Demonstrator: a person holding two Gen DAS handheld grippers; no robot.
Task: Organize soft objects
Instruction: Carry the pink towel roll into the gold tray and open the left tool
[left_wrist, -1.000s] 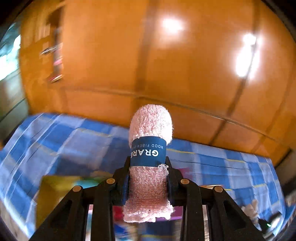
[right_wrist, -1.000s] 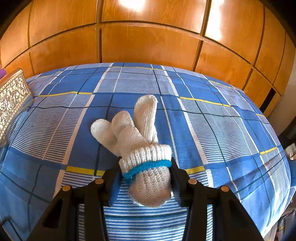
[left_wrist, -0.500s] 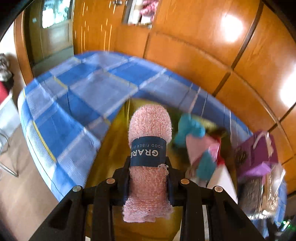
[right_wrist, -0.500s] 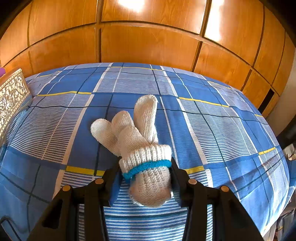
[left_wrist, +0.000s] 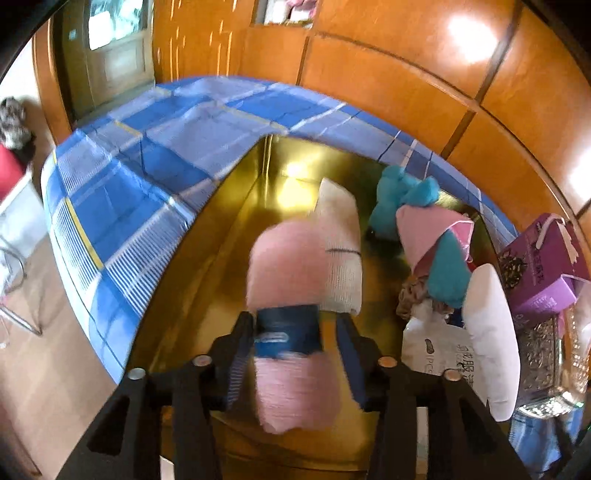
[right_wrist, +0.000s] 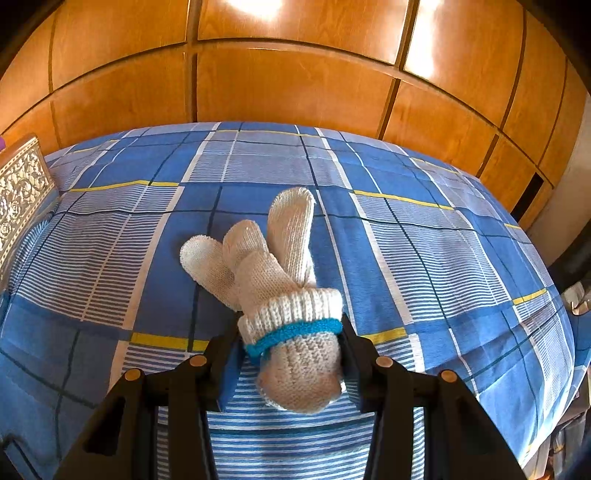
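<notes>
Left tongs (left_wrist: 295, 354) around fuzzy pink yarn skein (left_wrist: 288, 273); right tongs (right_wrist: 291, 354) grip knitted glove (right_wrist: 280, 288).

Glossy wood-panelled wall (right_wrist: 295, 85) — blue plaid bedspread (right_wrist: 424, 236) below

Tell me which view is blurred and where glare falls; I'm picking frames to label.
Left wrist view: motion-smeared, the pink yarn skein with the dark blue band soft-edged, glare on the shiny gold box floor. Right wrist view: sharp, the cream knitted glove crisp, bright reflections on the glossy wooden wall panels; both fisheye-curved.
</notes>
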